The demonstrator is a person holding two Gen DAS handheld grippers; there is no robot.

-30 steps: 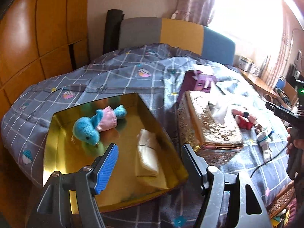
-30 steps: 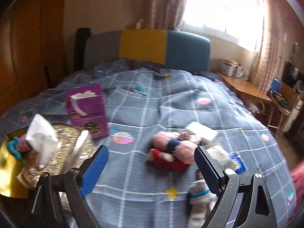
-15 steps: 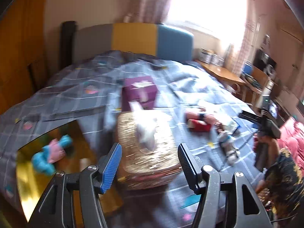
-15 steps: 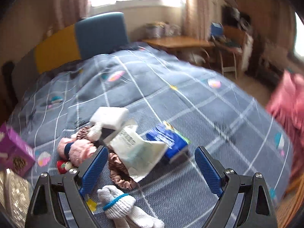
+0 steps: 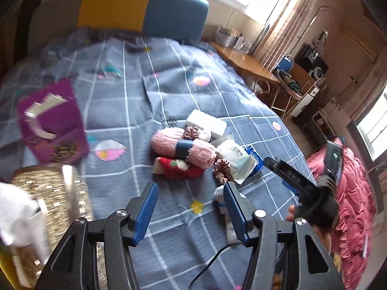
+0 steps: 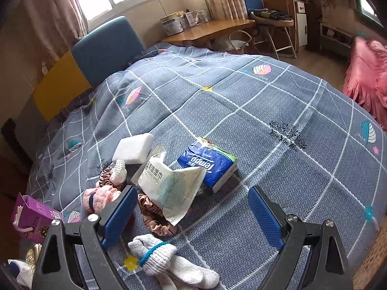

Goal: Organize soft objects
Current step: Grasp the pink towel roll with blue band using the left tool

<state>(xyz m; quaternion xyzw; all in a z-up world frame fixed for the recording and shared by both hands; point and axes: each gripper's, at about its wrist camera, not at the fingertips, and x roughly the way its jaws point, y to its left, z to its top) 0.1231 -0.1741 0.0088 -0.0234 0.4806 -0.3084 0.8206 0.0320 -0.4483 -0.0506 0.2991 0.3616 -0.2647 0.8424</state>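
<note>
A pile of soft things lies on the grey checked bedspread (image 6: 278, 111): pink fluffy socks (image 5: 186, 146), a red plush (image 5: 177, 169), a brown scrunchie (image 6: 154, 220), a white wet-wipes pack (image 6: 169, 183), a blue Tempo tissue pack (image 6: 210, 166), a white sponge block (image 6: 133, 148) and white socks tied with a blue band (image 6: 169, 263). My left gripper (image 5: 189, 211) is open and empty, just short of the pile. My right gripper (image 6: 191, 220) is open and empty, above the wipes and the white socks. It also shows in the left wrist view (image 5: 290, 181).
A purple box (image 5: 52, 120) and a gold sequined tissue box (image 5: 50, 200) stand at the left of the bed. A wooden desk (image 6: 212, 27), chairs and a pink cloth (image 6: 367, 77) lie beyond the bed's right side. The headboard (image 5: 142, 9) is at the back.
Both grippers swung right, away from the gold tray and the tissue box, and now face the pile of soft things. The right one came closer to the wipes and the white socks.
</note>
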